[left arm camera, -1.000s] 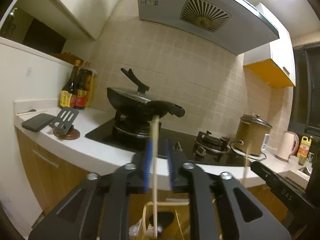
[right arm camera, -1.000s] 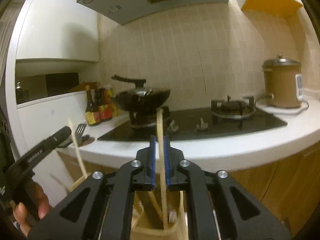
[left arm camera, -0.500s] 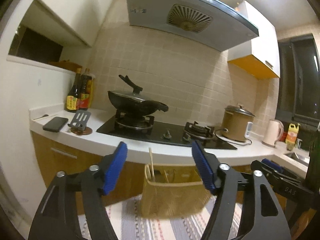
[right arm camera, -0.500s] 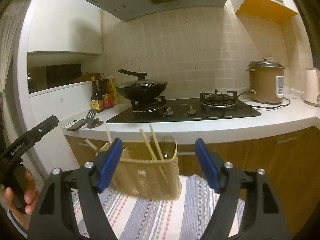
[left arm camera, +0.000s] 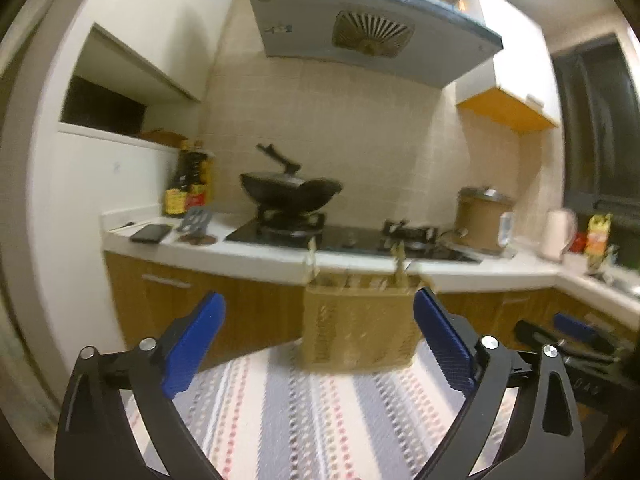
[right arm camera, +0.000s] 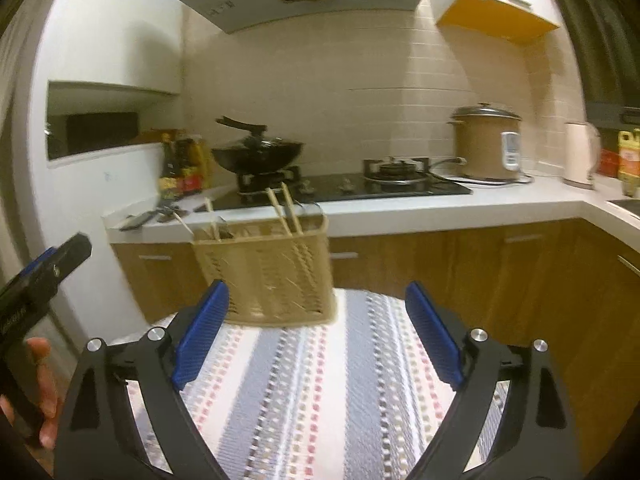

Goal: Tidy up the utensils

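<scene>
Each gripper has two black arms shaped like a big V, with long holes cut in them and shiny round silver screws near the top. The left gripper and the right gripper both have flat blue pads with tiny ridges on the inside of the fingers. The side of the black tool has small pale letters on it, too blurry to read.

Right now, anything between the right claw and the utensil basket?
Nothing visible. The right claw is empty, its jaws opening, and the basket stands ahead and slightly left on the striped cloth. Only bare cloth lies between them. Chopsticks stick up from inside the basket, not in the path.
</scene>
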Demonstrator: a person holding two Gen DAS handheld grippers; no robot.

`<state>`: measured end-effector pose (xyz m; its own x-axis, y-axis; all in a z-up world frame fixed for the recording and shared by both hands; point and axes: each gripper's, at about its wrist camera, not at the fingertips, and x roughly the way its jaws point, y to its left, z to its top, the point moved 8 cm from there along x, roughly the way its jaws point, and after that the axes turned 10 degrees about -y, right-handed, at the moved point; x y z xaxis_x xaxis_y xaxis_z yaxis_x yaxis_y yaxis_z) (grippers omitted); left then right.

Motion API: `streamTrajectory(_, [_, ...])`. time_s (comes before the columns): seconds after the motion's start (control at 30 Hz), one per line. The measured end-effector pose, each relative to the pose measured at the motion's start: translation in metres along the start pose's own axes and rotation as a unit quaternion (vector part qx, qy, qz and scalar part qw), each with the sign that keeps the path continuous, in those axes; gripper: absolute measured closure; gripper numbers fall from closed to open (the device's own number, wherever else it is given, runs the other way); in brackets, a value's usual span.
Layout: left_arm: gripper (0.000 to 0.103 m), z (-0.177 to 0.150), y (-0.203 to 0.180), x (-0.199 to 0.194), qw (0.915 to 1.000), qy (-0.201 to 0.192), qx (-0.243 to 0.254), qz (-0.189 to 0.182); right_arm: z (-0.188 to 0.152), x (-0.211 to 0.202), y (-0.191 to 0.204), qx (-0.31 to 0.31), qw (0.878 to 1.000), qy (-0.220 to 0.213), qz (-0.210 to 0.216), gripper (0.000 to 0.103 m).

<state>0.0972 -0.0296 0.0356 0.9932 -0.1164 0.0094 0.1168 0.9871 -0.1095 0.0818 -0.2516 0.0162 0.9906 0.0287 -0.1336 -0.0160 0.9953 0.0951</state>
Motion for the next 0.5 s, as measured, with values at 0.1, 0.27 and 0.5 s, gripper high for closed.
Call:
streamTrajectory(0.1, [0.011, -0.024, -0.004, -0.003, 0.9998, 0.006, 0.016, 0.014, -0.018, 0.0, -0.006, 0.005, 1.0, -0.008, -0.027, 0.017])
streamTrajectory(0.27, [0.01, -0.042, -0.01, -0.004, 0.9992, -0.001, 0.029, 0.027, -0.03, 0.005, -0.005, -0.024, 0.999, -0.011, -0.039, 0.017])
streamTrajectory(0.5, [0.01, -0.053, 0.003, 0.0, 0.9989, 0.01, 0.01, 0.045, -0.038, 0.007, 0.003, -0.041, 0.999, -0.005, -0.033, 0.012])
